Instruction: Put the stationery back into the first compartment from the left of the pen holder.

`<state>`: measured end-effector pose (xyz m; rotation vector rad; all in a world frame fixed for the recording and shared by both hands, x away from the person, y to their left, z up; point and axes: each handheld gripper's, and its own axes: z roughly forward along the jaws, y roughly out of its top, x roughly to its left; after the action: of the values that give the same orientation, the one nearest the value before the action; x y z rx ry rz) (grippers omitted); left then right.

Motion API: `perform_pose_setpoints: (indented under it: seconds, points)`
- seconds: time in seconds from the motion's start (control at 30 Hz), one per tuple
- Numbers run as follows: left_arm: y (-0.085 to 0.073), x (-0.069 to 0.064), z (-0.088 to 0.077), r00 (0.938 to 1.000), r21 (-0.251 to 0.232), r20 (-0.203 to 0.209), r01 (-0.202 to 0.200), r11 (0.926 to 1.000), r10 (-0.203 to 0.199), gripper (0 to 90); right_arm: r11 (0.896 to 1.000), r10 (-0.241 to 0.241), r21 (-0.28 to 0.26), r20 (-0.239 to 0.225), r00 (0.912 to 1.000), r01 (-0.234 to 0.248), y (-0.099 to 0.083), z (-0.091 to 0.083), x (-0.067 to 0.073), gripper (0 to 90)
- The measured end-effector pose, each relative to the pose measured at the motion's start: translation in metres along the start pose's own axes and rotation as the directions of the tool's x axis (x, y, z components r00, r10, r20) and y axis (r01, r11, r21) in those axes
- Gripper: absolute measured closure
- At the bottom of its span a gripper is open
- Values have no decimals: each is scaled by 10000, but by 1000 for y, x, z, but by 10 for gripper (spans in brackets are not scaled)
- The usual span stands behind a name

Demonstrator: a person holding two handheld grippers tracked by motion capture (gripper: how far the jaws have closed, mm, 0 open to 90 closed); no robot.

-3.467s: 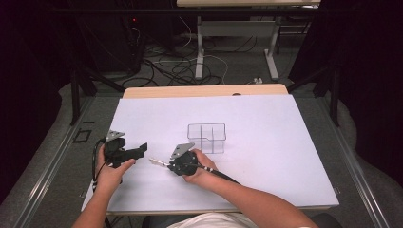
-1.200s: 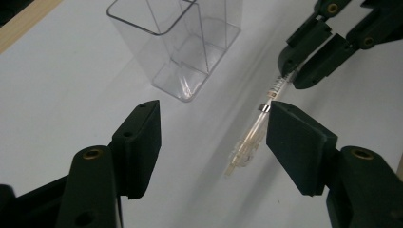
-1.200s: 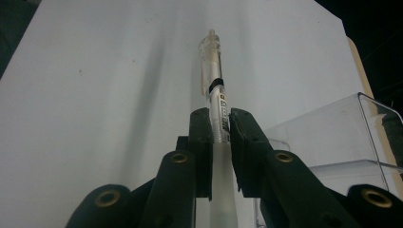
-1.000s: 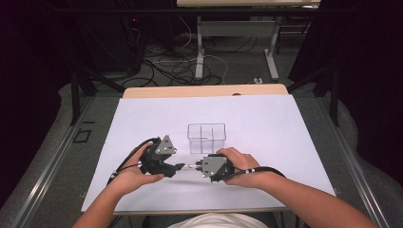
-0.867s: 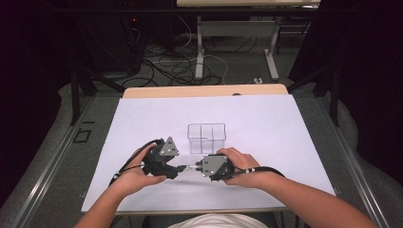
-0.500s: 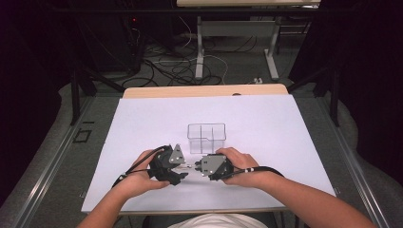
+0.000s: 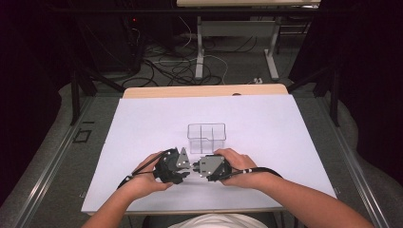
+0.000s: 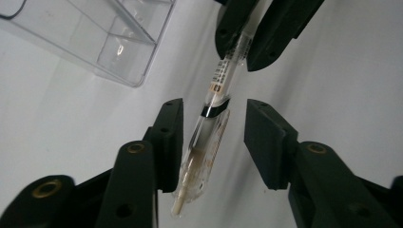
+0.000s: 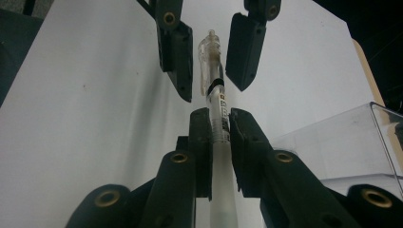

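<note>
— While the person's forearms are coming in from the near edge of the desk [image 7: 142,123], what are the two hand-held grippers doing?

— They are meeting tip to tip near the front of the white sheet. The left hand-held gripper [image 7: 183,164] is sitting in the left hand [image 7: 145,175], and the right hand-held gripper [image 7: 198,167] in the right hand [image 7: 237,164], with a cable trailing from each.

— Is the right one gripping anything?

— Yes. In the right gripper view its jaws are pressing on both sides of a pen [image 9: 215,123], a clear barrel with a printed label and a black band. The pen is pointing away from that camera, its clear cap end reaching between the other gripper's jaws.

— And the left one?

— Its jaws are standing spread. In the left gripper view the pen [image 8: 209,118] is lying in the gap between them, closer to the left jaw; I cannot tell whether it is touching that jaw. The far end is sitting clamped in the right gripper's jaws at the top of the view.

— So where is the pen?

— Above the sheet, bridging the two grippers, held by the right one alone.

— What is lying beyond them?

— A clear box [image 7: 206,137] with dividers is standing just behind the grippers, near the sheet's middle. Beyond the desk, cables are lying on the floor.
</note>
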<state>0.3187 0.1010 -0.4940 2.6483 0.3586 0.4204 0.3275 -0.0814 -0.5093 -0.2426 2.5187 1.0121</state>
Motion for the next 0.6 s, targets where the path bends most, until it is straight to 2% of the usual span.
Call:
perform_pose_setpoints:
  seconds: [0.07, 0.17, 0.37, 0.4, 0.43, 0.47, 0.53, 0.6]
  points:
    - [2, -2, 2, 9997, 70, -65, -219, 9997, 219, 626, 9999, -90, -87, 12, 10000, 90, 0, 1, -1, 798]
    - [3, -3, 4, 9978, 179, -313, -579, 9982, 585, 672, 10000, 20, -17, -1, 10000, -20, 0, 1, 0, 798]
    - [4, -4, 5, 9948, 235, -394, -931, 9954, 939, 732, 9999, 64, -84, -84, 9999, -64, 1, 1, 0, 798]
    - [4, -5, 4, 9932, 306, -390, -1085, 9936, 1096, 736, 9999, 61, -81, -81, 9999, -62, 1, 1, 0, 798]
    - [6, 0, 1, 9785, 872, -493, -1953, 9769, 2000, 741, 9999, 90, -63, -89, 9999, -90, 2, 1, 0, 798]
    - [6, 0, 1, 9744, 987, -482, -2141, 9718, 2196, 744, 9999, 81, -68, -105, 9999, -81, 2, 1, 0, 798]
    - [5, -1, 2, 9762, 823, -486, -2071, 9748, 2115, 751, 10000, 34, -73, -119, 9999, -35, 2, 2, 0, 798]
    - [4, -1, 3, 9757, 901, -460, -2096, 9736, 2143, 755, 10000, 49, -24, -131, 9999, -49, 2, 2, 0, 798]
